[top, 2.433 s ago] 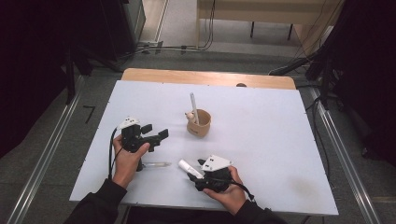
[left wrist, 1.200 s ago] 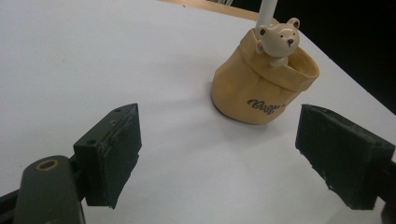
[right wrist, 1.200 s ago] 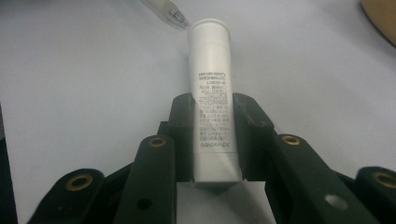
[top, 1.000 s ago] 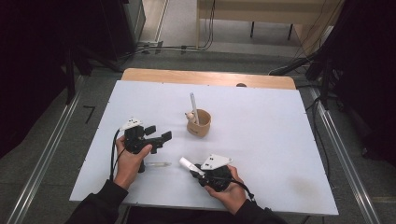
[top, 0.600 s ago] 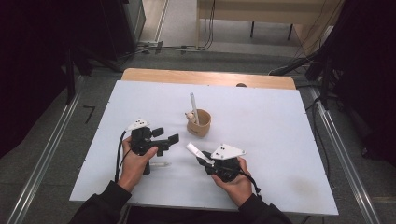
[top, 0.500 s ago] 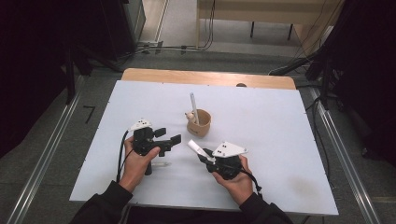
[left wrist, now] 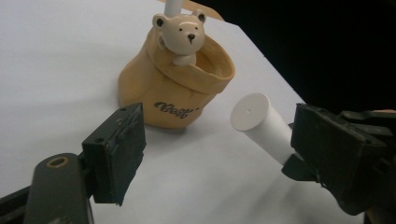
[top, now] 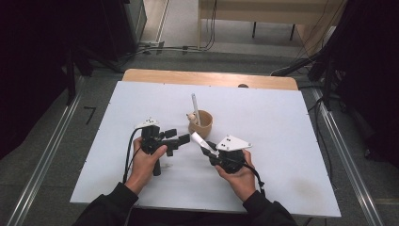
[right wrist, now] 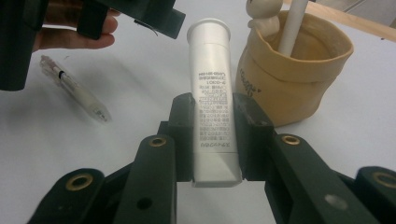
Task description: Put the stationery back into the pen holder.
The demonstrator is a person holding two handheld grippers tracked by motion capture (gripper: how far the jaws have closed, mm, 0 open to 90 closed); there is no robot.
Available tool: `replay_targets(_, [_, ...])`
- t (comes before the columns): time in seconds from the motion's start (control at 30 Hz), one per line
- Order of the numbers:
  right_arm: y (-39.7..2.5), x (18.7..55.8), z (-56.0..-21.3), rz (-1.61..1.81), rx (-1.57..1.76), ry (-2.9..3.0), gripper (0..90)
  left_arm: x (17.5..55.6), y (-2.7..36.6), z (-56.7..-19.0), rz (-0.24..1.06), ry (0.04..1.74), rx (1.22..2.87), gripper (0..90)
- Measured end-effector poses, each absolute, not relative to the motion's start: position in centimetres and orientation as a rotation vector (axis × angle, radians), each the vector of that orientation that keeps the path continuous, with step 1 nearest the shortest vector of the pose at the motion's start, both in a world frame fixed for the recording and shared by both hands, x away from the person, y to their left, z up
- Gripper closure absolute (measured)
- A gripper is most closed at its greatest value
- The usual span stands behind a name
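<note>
1. white tube [right wrist: 214, 98] sits clamped between the jaws of the right gripper [top: 210, 149], held above the table [top: 291, 122], just short of the bear cup [top: 201, 123].
2. left gripper [top: 181, 139] hangs beside it with jaws spread apart, gripping nothing.
3. its long axis runs up and away from the right hand, capped end leading toward the cup; it is tilted, not upright.
4. to do this well, i would swing the capped end over the cup mouth, clear of the white stick [top: 195, 107] already inside, and let go only once the end is inside.
5. a clear pen [right wrist: 74, 88] lies on the table near the left hand.

White tube [right wrist: 212, 93]; tan bear cup [left wrist: 175, 88]; black jaws.
</note>
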State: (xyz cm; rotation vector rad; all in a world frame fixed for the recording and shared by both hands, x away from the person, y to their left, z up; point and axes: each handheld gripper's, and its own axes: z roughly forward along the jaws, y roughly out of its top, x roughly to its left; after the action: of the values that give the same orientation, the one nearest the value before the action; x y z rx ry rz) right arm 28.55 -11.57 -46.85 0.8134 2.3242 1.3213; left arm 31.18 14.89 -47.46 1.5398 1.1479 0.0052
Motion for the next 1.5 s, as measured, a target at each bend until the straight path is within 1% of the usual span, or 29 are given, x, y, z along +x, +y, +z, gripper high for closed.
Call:
replay_targets(0.33, [-10.8, 29.0, -46.9, 1.329, 0.803, 2.318, 69.0, 31.8, 13.0, -47.7, -0.075, 1.138, 1.523, 21.9])
replay_targets(0.47, [-10.5, 29.1, -47.0, 1.330, 0.799, 2.317, 69.0, 32.1, 12.5, -47.8, -0.081, 1.142, 1.518, 23.0])
replay_targets(0.67, [-10.1, 29.3, -47.0, 1.337, 0.805, 2.308, 69.0, 32.4, 12.3, -47.9, -0.116, 1.143, 1.492, 28.2])
replay_targets(0.87, [-9.9, 29.5, -47.0, 1.342, 0.809, 2.300, 68.9, 32.6, 12.2, -48.0, -0.153, 1.147, 1.474, 31.4])
replay_targets(1.0, [-9.8, 29.5, -47.0, 1.344, 0.806, 2.296, 68.9, 32.7, 12.2, -48.1, -0.173, 1.143, 1.459, 38.3])
replay_targets(1.17, [-9.9, 29.4, -46.9, 1.352, 0.808, 2.281, 68.9, 32.8, 12.4, -48.1, -0.184, 1.146, 1.444, 43.4])
replay_targets(1.33, [-9.8, 29.4, -46.8, 1.354, 0.794, 2.271, 68.9, 32.9, 12.1, -48.4, -0.258, 1.147, 1.433, 44.5])
replay_targets(1.4, [-9.7, 29.3, -46.8, 1.347, 0.790, 2.274, 68.9, 32.9, 12.0, -48.4, -0.252, 1.143, 1.435, 47.4])
replay_targets(1.5, [-9.7, 29.3, -46.7, 1.348, 0.786, 2.268, 68.9, 32.9, 12.2, -48.3, -0.252, 1.151, 1.421, 49.2])
